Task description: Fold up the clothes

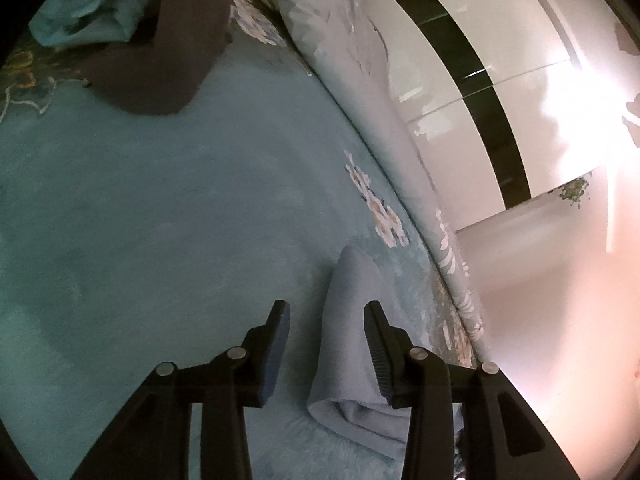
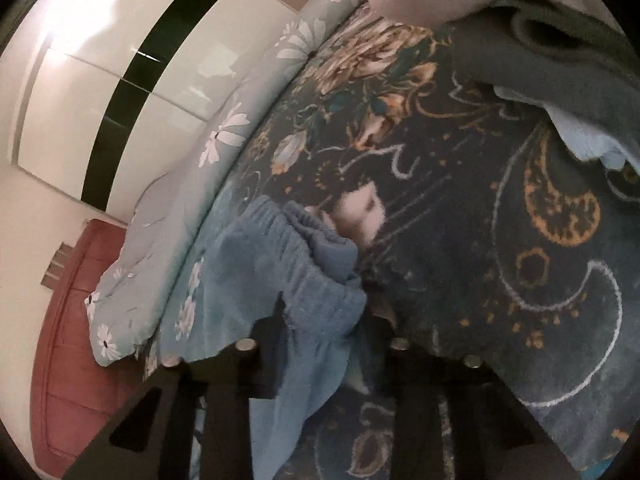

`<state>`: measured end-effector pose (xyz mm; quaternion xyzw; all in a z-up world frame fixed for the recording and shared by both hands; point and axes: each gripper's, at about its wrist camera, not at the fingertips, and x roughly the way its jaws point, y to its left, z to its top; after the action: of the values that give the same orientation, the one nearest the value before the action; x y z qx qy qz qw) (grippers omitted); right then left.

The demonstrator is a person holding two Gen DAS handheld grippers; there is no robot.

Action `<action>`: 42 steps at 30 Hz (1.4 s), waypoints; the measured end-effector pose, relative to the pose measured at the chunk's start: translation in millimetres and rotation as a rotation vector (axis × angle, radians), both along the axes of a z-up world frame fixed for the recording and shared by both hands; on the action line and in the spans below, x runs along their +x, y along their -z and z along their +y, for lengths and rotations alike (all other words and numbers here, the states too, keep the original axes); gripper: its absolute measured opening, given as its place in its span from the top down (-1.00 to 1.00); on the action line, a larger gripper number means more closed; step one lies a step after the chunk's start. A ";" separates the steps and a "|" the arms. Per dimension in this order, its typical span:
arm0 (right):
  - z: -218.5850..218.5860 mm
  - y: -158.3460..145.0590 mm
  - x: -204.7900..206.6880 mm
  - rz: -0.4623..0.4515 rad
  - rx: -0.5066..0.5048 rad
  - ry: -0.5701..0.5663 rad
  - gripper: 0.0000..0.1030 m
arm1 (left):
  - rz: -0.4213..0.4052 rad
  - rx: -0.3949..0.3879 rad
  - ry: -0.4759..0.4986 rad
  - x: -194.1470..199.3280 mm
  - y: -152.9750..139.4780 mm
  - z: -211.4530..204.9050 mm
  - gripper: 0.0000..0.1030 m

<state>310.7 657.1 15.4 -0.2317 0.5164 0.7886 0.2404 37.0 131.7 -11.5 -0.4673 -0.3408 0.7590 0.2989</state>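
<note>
Two tools: left tool (image 1: 326, 320) over the bed, fingers spread wide with nothing between the pads; right tool (image 2: 324, 320) low over the dark blanket, fingers apart, gathered fabric lying across the gap, grip on it impossible to confirm.
Garment, left view: blue-grey trouser leg (image 1: 352, 344) lying flat on the teal bedspread (image 1: 160, 208), running between the open fingers and close to the bed's edge.
Garment, right view: blue elastic waistband (image 2: 304, 256) bunched and rumpled, draped over the left finger, resting on the patterned blanket (image 2: 500, 240).
Other clothes: brown garment (image 1: 160, 60) and teal garment (image 1: 80, 12) heaped at the far end of the bed; dark green cloth (image 2: 560, 52) and a pale blue piece (image 2: 580, 136) at the upper right.
Risk, slipping: probably the leg sliding off the bed edge if pulled sideways, being so near it.
Risk, snagging: likely catching the plush blanket along with the waistband if closed low.
Risk, crooked fold: bunched elastic probably giving an uneven crease unless flattened first.
Surface: soft bedding, floral quilt (image 2: 168, 216) along the edge.
Room: glossy white wardrobe (image 1: 460, 80) with a dark stripe, strong glare, pale floor.
</note>
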 end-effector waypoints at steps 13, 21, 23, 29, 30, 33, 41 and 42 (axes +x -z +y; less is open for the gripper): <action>-177.9 -159.6 -108.2 0.031 0.647 -0.490 0.63 | -0.017 0.120 -0.041 3.1 8.5 -37.7 0.09; -313.5 -89.1 -186.6 -0.087 0.672 -0.836 0.65 | -0.015 0.122 -0.068 4.2 8.0 -64.0 0.04; -332.2 -64.2 -195.7 -0.146 0.658 -0.889 0.65 | -0.013 0.117 -0.067 4.3 7.6 -65.2 0.03; -353.7 -46.9 -185.6 -0.211 0.724 -0.982 0.54 | -0.019 0.122 -0.034 0.7 6.9 -55.4 0.02; -355.3 -47.3 -183.6 -0.212 0.735 -1.000 0.36 | -0.015 0.119 -0.021 0.1 5.2 -52.6 0.02; -356.3 -54.0 -168.7 -0.132 0.671 -1.116 -0.05 | 0.008 0.107 0.033 -0.4 -4.3 -37.4 0.01; -253.1 -80.0 -128.5 -0.079 0.556 -0.873 -0.06 | 0.179 -0.025 0.302 0.0 -57.3 55.3 -0.03; -242.1 -79.7 -123.6 -0.084 0.544 -0.845 -0.06 | 0.199 -0.048 0.343 0.6 -62.1 70.3 -0.03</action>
<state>187.1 415.0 95.0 -0.3812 0.1432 0.9129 -0.0277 37.6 202.0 50.6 -0.4480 -0.2068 0.7474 0.4448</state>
